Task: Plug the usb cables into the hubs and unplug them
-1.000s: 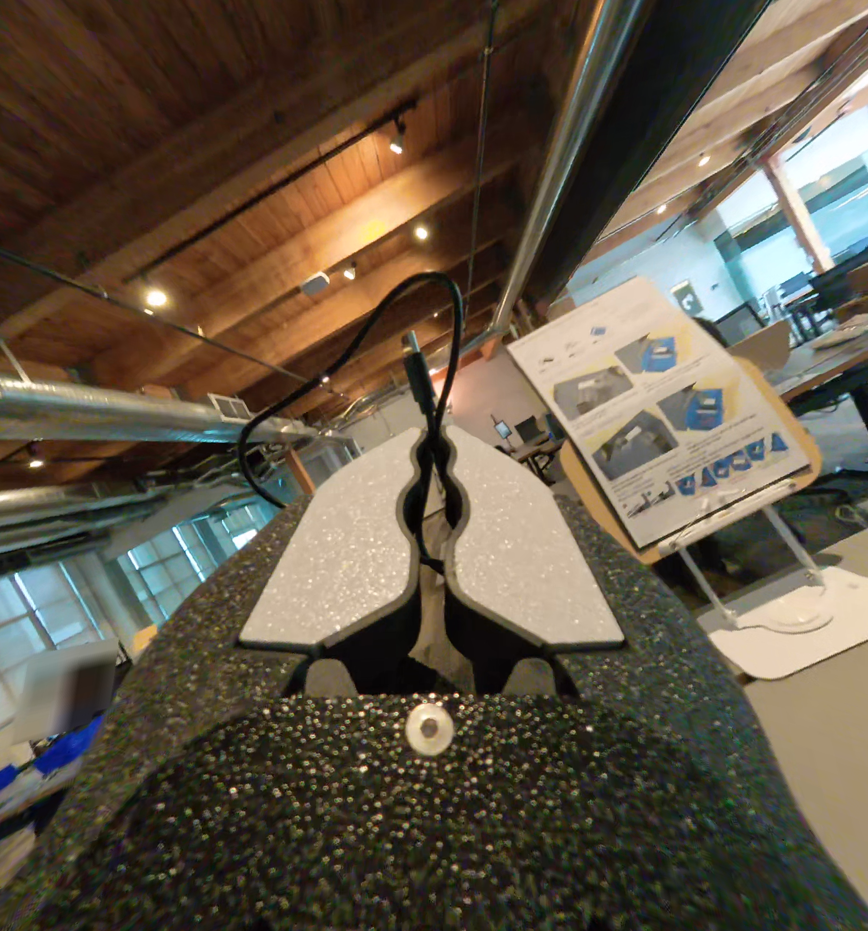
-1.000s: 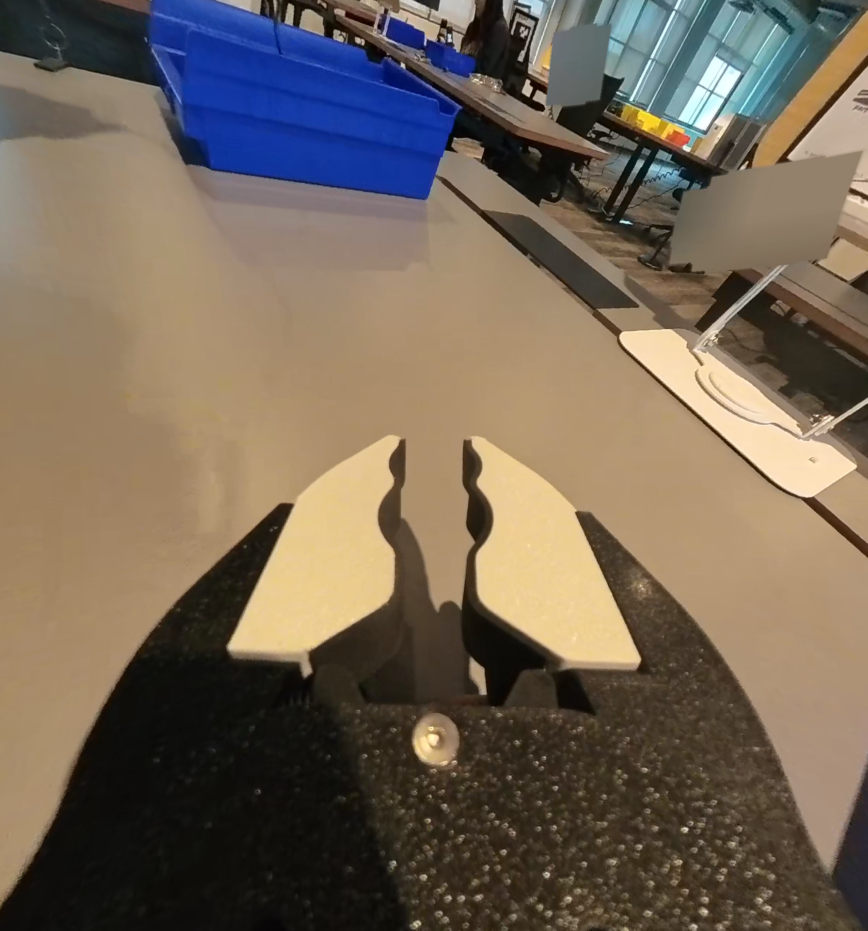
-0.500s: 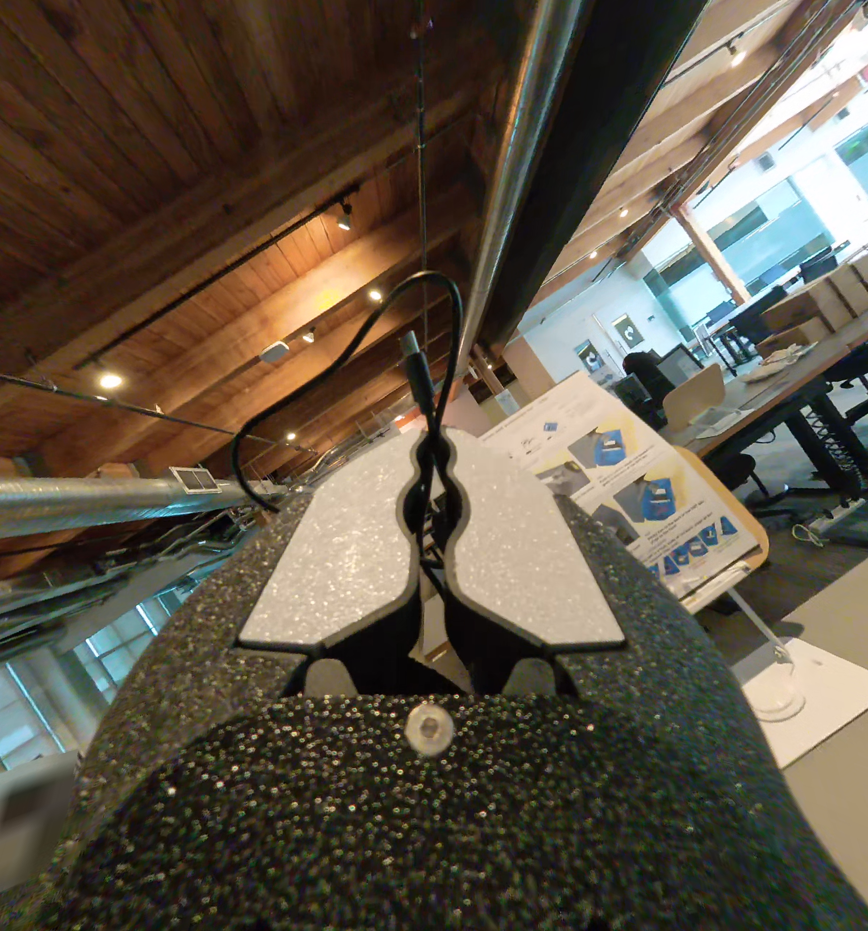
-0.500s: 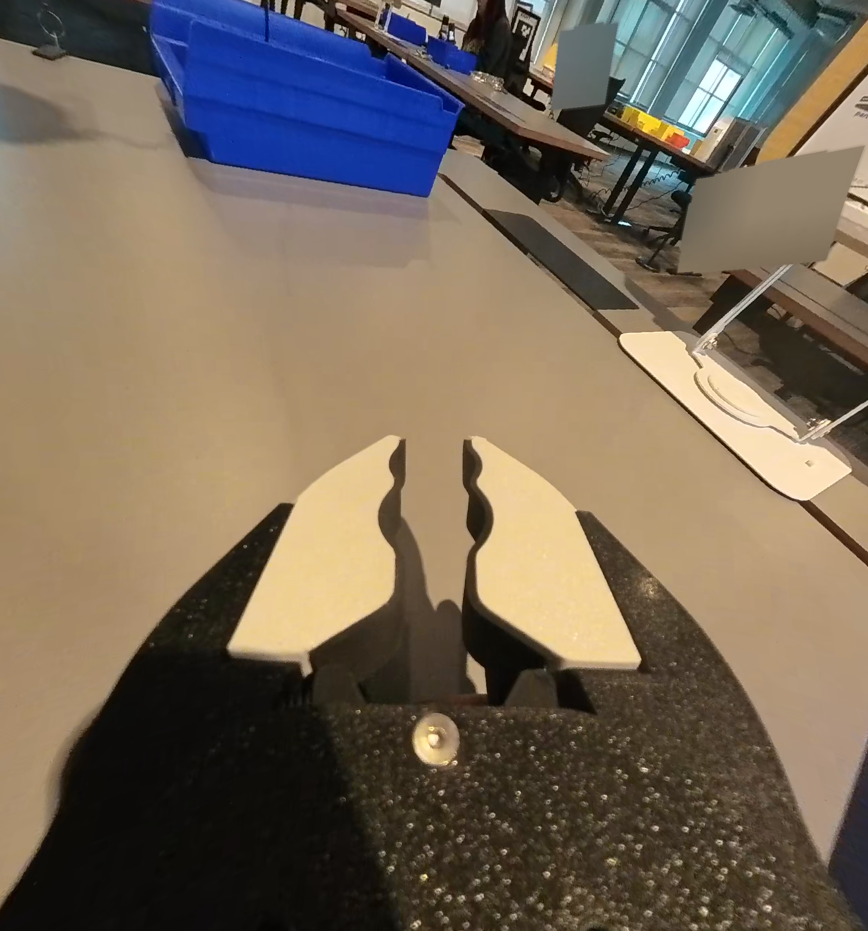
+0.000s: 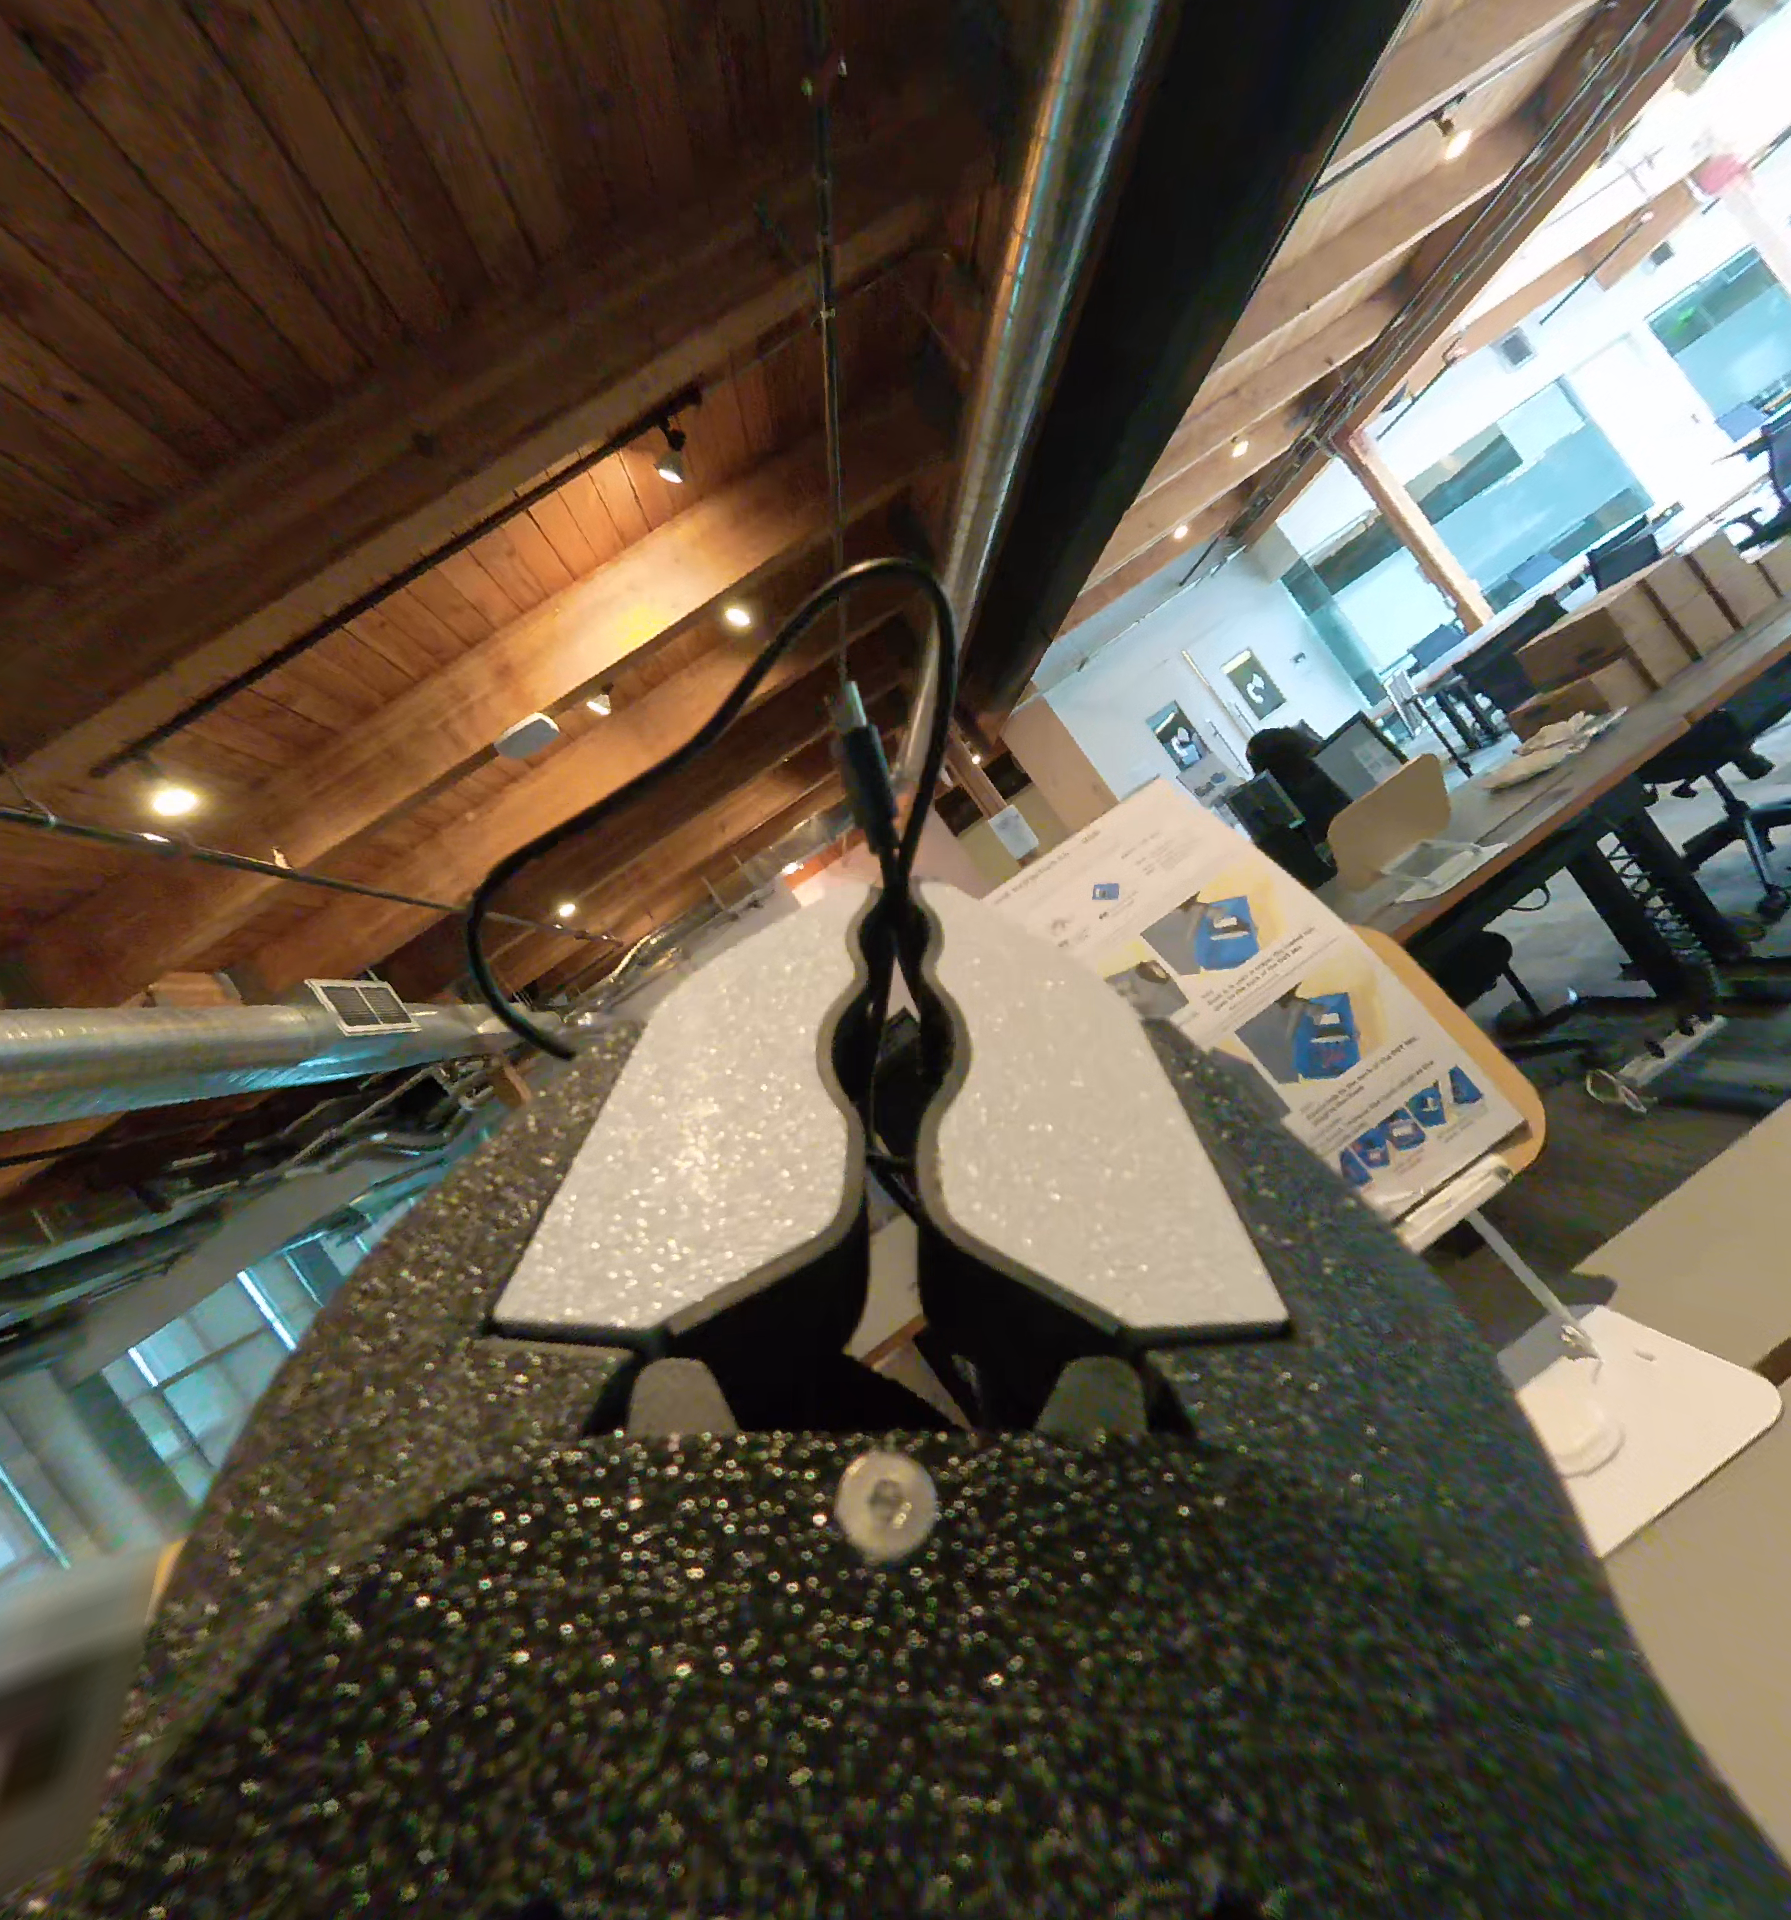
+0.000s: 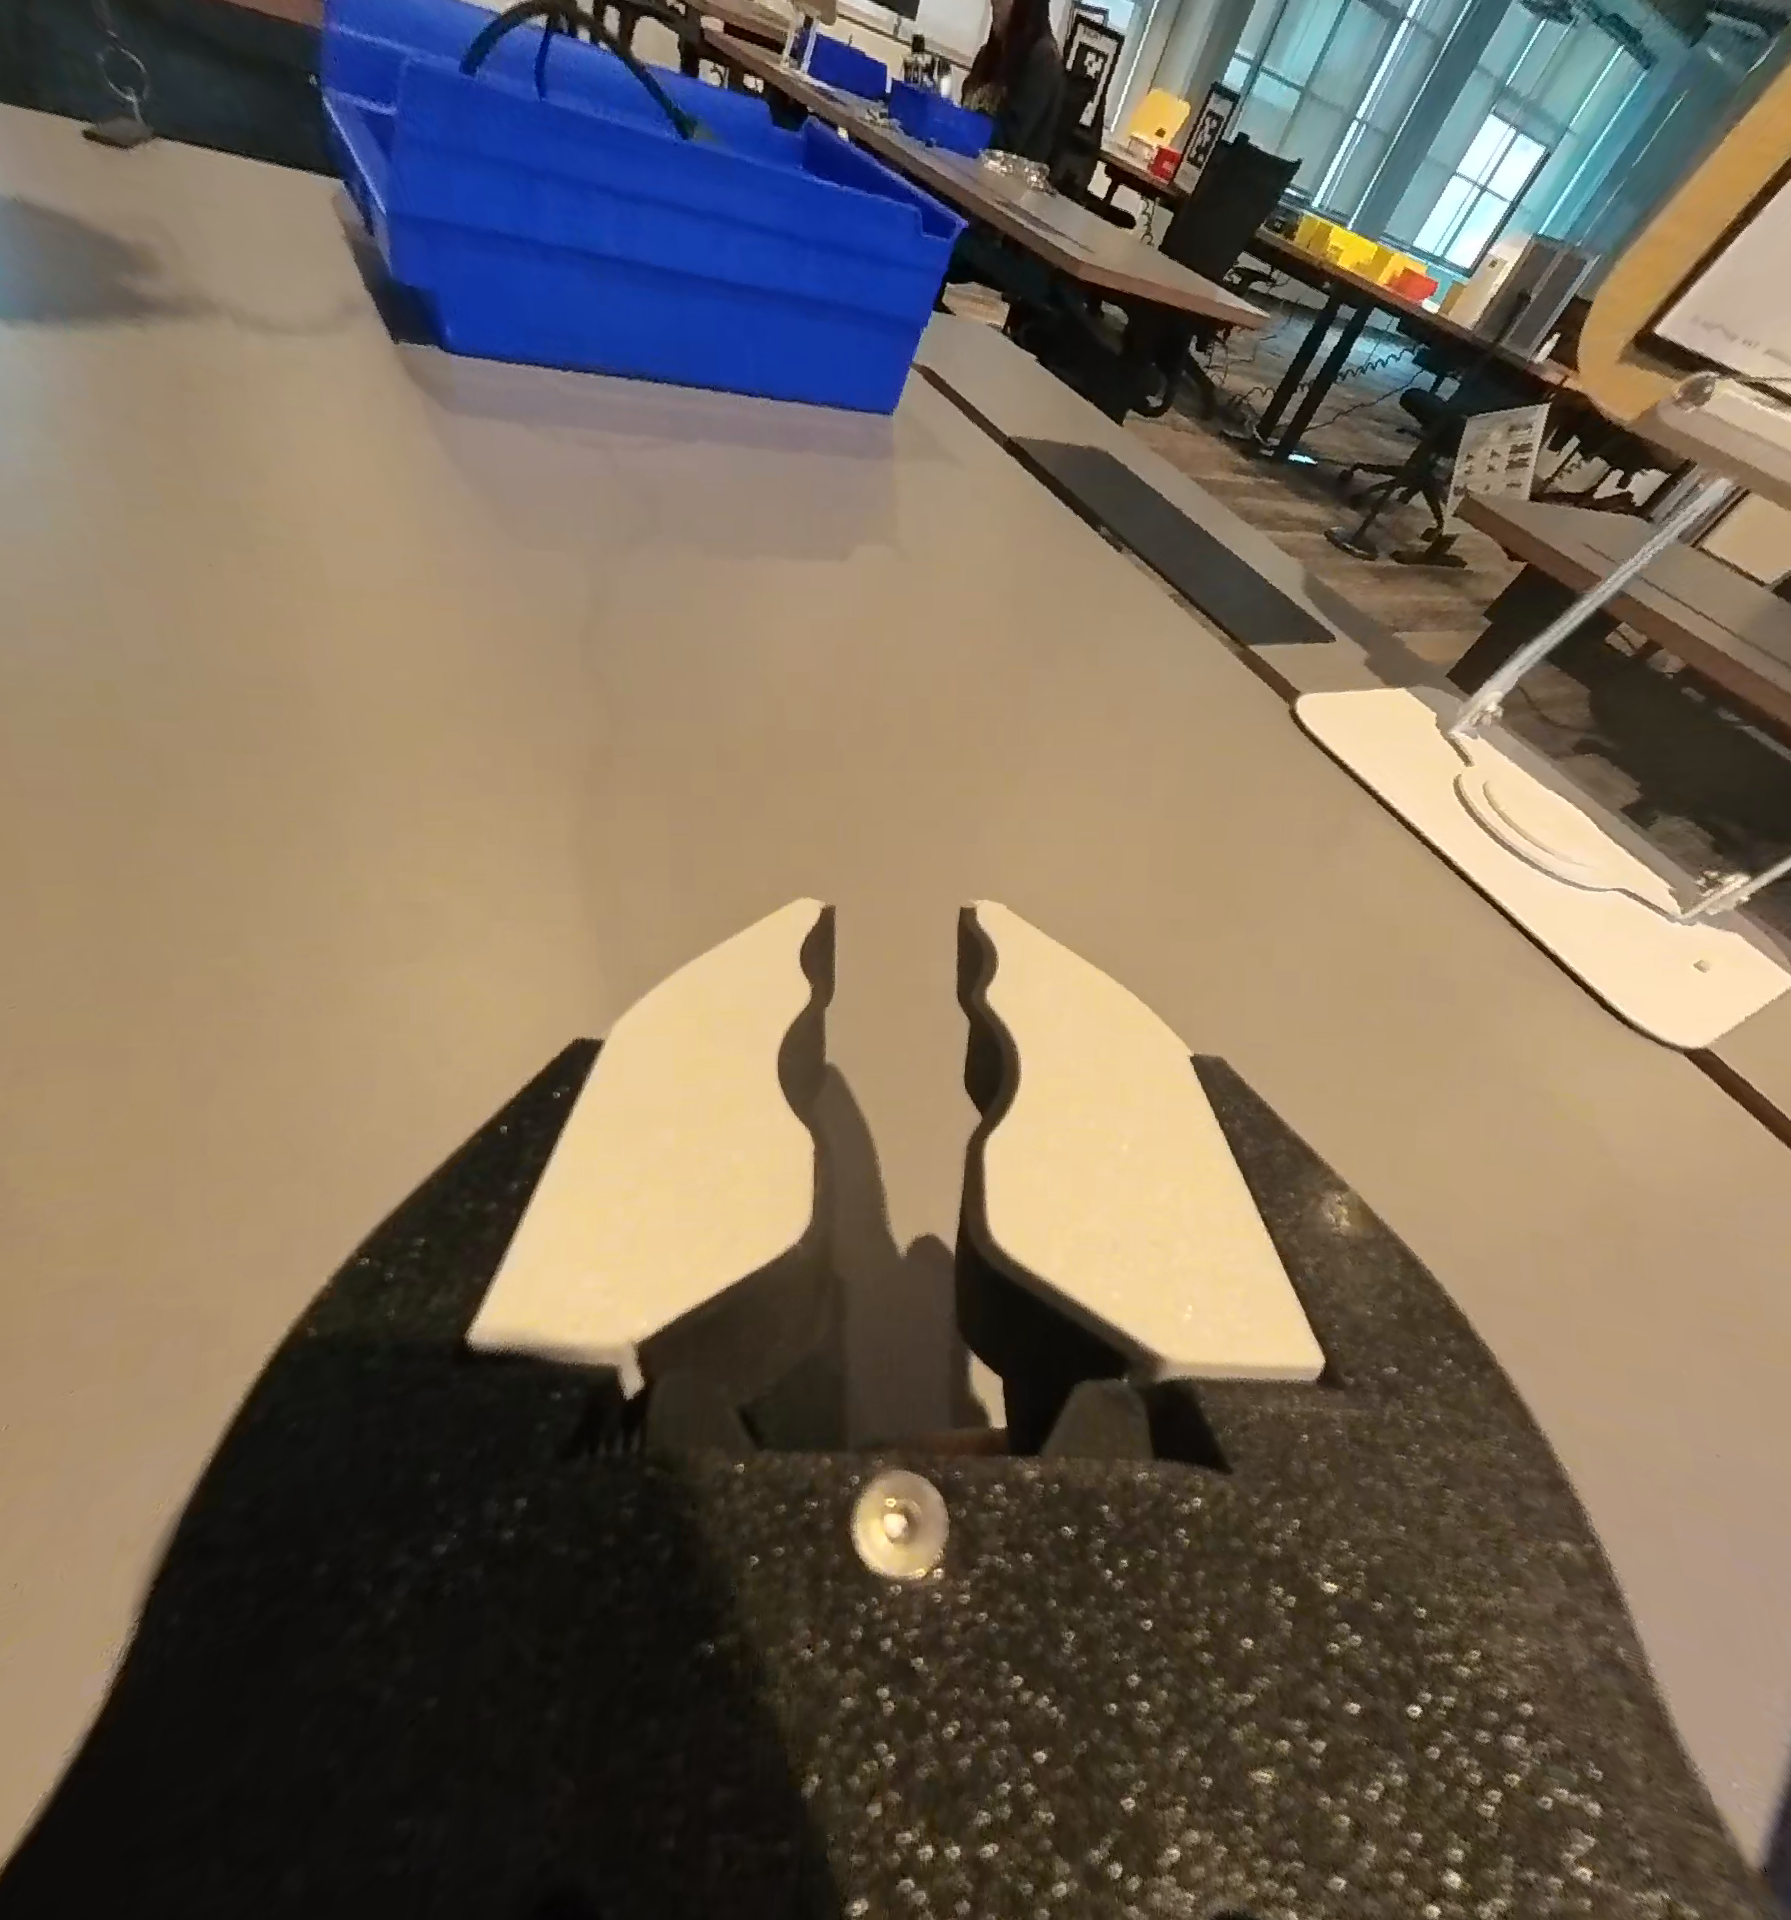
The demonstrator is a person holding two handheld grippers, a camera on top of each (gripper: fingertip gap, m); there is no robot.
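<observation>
left gripper (image 5: 896,914) — jaws clamped on black usb cable (image 5: 875,790), raised, pointing at the ceiling | plug's long axis runs forward along the fingers, past the tips | right gripper (image 6: 896,914) — jaws apart, empty, low over grey table (image 6: 351,727) | no hub visible — direction from plug to port cannot be told | blue bins (image 6: 642,239) far ahead

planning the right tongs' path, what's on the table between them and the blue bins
Nothing: in the right wrist view the grey table is bare between the open right tongs and the blue bins.
</observation>
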